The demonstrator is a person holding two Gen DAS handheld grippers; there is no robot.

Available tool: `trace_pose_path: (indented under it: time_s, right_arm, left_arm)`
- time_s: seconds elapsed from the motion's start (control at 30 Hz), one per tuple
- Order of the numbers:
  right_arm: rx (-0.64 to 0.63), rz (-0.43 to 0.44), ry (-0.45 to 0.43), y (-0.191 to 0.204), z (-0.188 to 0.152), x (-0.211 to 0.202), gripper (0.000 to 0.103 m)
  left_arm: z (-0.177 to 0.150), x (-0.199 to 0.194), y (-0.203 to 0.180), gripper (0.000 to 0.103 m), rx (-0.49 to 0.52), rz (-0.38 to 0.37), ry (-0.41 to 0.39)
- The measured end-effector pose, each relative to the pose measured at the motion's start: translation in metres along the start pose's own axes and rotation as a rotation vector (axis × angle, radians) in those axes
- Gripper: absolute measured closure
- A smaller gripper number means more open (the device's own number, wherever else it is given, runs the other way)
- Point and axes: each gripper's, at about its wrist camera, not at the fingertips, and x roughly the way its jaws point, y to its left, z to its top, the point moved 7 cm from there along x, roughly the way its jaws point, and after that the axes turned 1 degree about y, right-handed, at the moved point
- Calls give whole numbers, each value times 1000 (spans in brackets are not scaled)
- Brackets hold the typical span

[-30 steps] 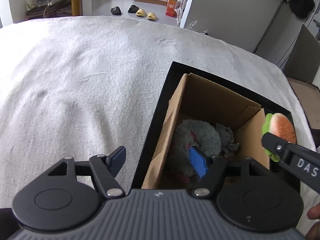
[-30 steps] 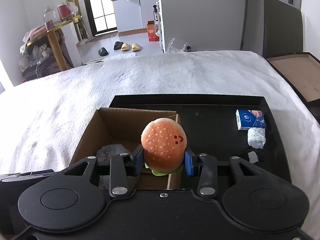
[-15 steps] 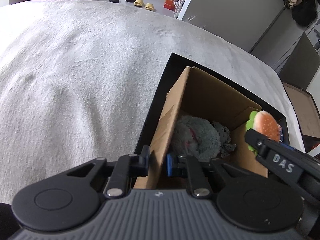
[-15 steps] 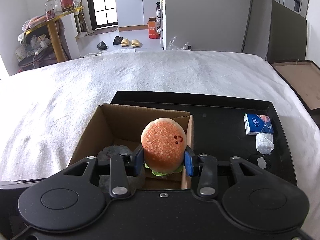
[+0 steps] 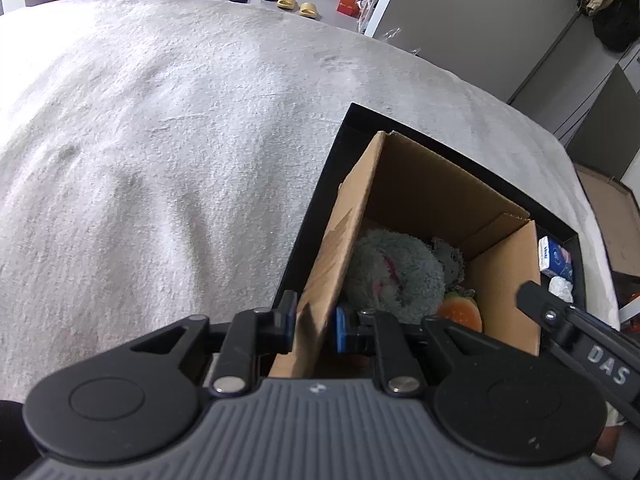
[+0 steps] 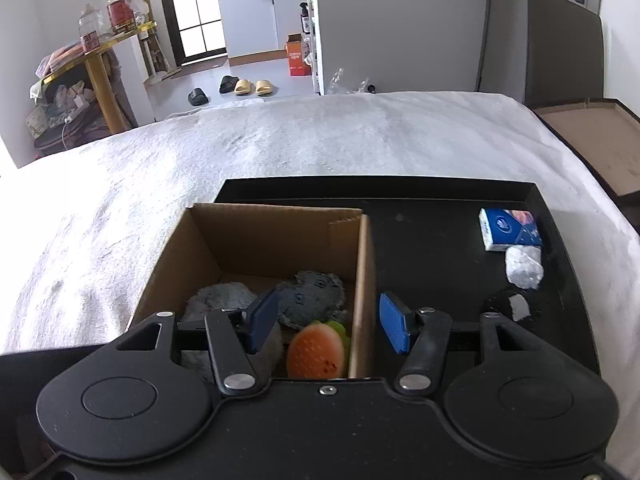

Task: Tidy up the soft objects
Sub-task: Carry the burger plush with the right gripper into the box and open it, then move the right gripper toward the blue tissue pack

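While left gripper (image 5: 313, 322) pinches corrugated cardboard box (image 5: 416, 196), round plush burger (image 6: 317, 354) inside

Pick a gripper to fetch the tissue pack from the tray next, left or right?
Right. The right gripper is open and empty, and the tissue pack lies on the tray on its side. The left gripper is clamped on the box wall, steadying it.

Black left tongs (image 5: 314, 328) and right tongs (image 6: 328, 322), blue pads, silver screws, "DAS" lettering.
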Motion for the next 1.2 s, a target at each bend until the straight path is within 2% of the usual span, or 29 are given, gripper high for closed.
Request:
trace_pose_path:
  time_s: [0.13, 0.23, 0.33, 0.4, 0.7, 0.97, 1.2]
  right_arm:
    - [9, 3, 1, -10, -1, -5, 47]
    - [2, -2, 7, -17, -2, -6, 46]
    - [4, 3, 18, -24, -1, -9, 45]
    - [9, 11, 24, -30, -1, -11, 45]
    - [41, 0, 16, -59, 9, -16, 42]
    - [20, 9, -21, -80, 31, -18, 39]
    - [20, 9, -29, -104, 45, -6, 38]
  left_arm:
    - [1, -3, -1, 83, 7, 18, 1]
    - [2, -6, -1, 78, 0, 30, 9]
    - [3, -9, -2, 69, 6, 41, 11]
    - [6, -13, -5, 60, 27, 60, 0]
    - [18, -21, -21, 39, 65, 118, -41]
    - [31, -22, -38, 28, 92, 158, -61]
    - [40, -18, -55, 26, 142, 195, -69]
